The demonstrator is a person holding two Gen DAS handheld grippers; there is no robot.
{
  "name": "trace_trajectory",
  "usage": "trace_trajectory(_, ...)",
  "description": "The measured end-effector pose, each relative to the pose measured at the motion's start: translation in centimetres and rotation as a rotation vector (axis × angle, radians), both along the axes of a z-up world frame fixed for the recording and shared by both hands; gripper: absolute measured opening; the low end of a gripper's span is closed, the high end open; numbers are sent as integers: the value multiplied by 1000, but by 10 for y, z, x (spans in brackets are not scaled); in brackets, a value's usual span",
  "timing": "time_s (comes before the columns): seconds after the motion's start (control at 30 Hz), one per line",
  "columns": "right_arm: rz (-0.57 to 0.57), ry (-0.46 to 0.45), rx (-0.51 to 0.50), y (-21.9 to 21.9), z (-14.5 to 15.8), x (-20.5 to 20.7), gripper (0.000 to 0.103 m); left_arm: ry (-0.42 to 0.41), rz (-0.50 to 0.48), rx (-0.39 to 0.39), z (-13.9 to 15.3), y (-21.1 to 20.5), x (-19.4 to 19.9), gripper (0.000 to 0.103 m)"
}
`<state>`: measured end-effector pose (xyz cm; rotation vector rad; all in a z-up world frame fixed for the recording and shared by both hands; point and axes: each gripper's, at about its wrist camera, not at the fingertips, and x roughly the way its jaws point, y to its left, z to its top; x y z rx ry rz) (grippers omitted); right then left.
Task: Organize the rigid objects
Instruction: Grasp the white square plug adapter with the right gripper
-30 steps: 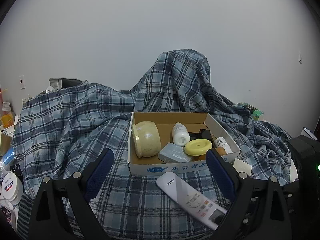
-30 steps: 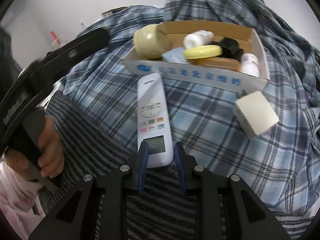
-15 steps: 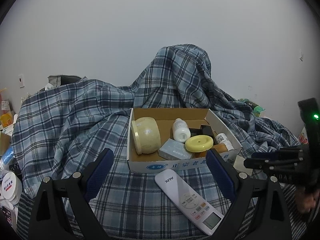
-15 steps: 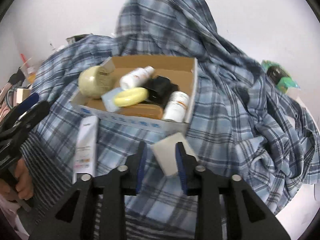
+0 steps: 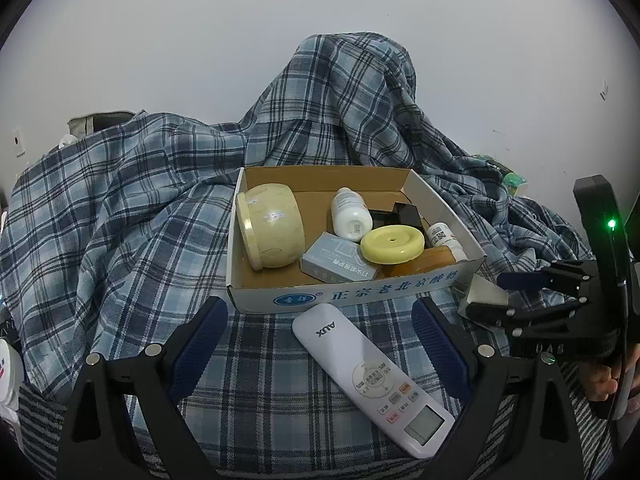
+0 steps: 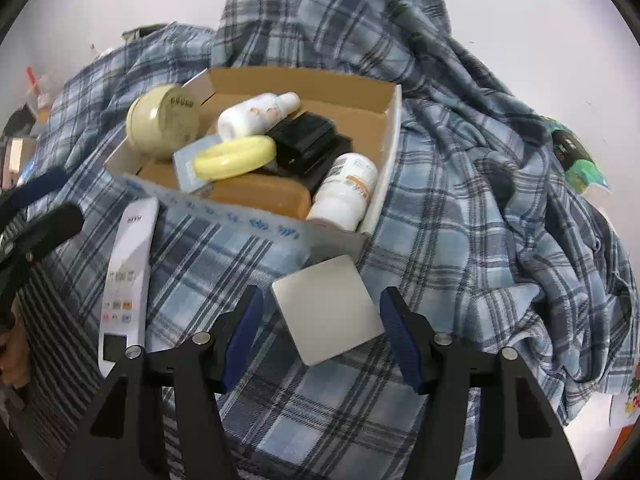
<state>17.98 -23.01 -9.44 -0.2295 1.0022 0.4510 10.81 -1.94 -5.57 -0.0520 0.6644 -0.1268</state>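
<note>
A cardboard box (image 5: 256, 300) (image 6: 394, 120) on a plaid blanket holds a cream jar (image 5: 270, 226), white bottles (image 5: 350, 214), a yellow disc (image 5: 392, 244), a black box and an amber bar (image 6: 260, 196). A white AUX remote (image 5: 372, 376) (image 6: 126, 280) lies in front of it, between the open jaws of my left gripper (image 5: 318, 332). A white square block (image 6: 328, 308) (image 5: 484, 294) lies at the box's right front corner. My right gripper (image 6: 320, 328) is open with a finger on each side of the block, apart from it.
The plaid blanket (image 5: 120, 208) rises to a hump behind the box. A green packet (image 6: 576, 160) lies at the right. Jars and clutter (image 5: 8, 368) sit at the left edge. The right gripper body (image 5: 560, 304) stands right of the box.
My right gripper left the remote, swung right to the white block and opened around it. The left gripper has risen a little; the remote stays on the blanket.
</note>
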Motion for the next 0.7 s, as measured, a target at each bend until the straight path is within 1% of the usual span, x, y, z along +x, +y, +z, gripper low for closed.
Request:
trace_trajectory(0.03,0,-7,-16,2,-1,-1,52,1,0,1,0,0,0,95)
trace_trajectory(0.1,-2,-12,-33,2,-1,-4,48,4,3,1,0,-1,1,95)
trace_trajectory(0.2,2,25,10,1,1,-8,44,-8,16,-6,2,2,-1,95)
trace_trajectory(0.27,7,47,38,3,2,-14,44,-20,32,-10,3,5,-3,95)
trace_trajectory(0.37,52,51,31,20,0,-25,44,-18,45,-11,3,8,-2,95)
trace_trajectory(0.4,61,64,30,27,-3,-28,44,-15,50,-9,3,8,-1,95)
trace_trajectory(0.47,72,122,38,36,-10,-33,45,-12,63,-7,3,9,-1,95)
trace_trajectory(0.5,69,91,26,40,-9,-38,44,-13,69,-7,3,10,-2,95)
trace_trajectory(0.53,63,89,18,44,-9,-42,44,-12,75,-7,3,11,-2,95)
trace_trajectory(0.6,79,111,63,51,-7,-48,43,-7,82,-4,3,11,-1,95)
trace_trajectory(0.7,88,106,53,62,-6,-59,43,20,87,-6,1,12,2,95)
